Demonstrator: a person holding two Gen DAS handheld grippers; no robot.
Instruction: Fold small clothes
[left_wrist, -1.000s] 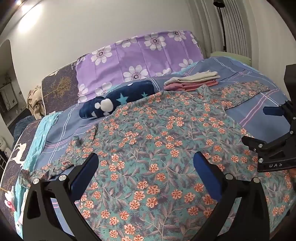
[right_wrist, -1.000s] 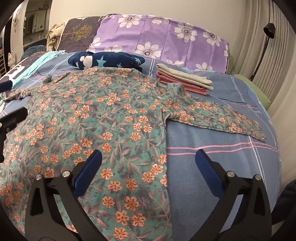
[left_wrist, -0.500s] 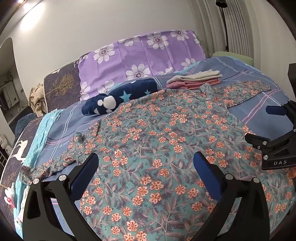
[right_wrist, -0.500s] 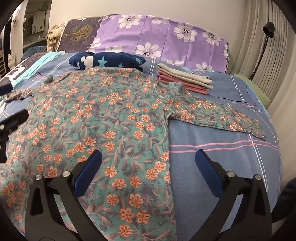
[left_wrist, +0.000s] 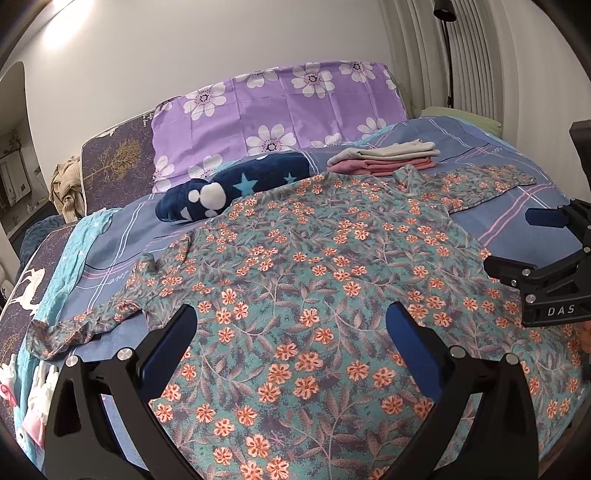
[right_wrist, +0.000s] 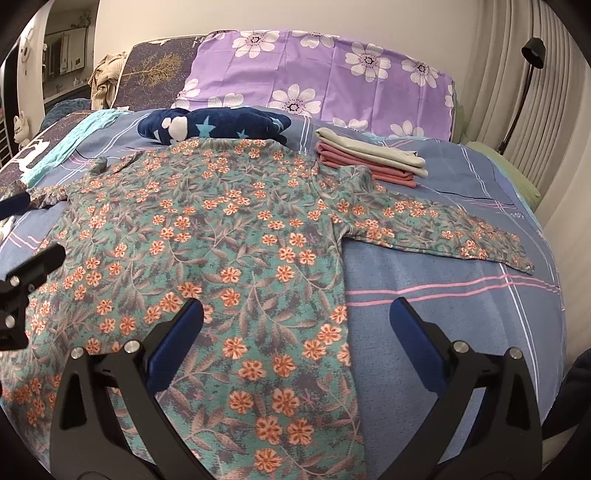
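Note:
A teal long-sleeved shirt with orange flowers (left_wrist: 317, 280) lies spread flat on the blue bed sheet (left_wrist: 110, 254), sleeves out to both sides. It also shows in the right wrist view (right_wrist: 221, 240), with its right sleeve (right_wrist: 450, 236) stretched out flat. My left gripper (left_wrist: 291, 332) is open and empty above the shirt's lower left part. My right gripper (right_wrist: 295, 321) is open and empty above the shirt's lower right edge. The right gripper also shows at the right side of the left wrist view (left_wrist: 546, 251).
A stack of folded beige and pink clothes (right_wrist: 369, 158) lies beyond the shirt's collar. A navy star-patterned plush (right_wrist: 221, 125) and a purple flowered pillow (right_wrist: 325, 74) lie at the head of the bed. A light turquoise cloth (left_wrist: 70, 258) lies along the left edge.
Both grippers have drawn back a little toward the near edge of the bed. The shirt lies as before. Both grippers stay open.

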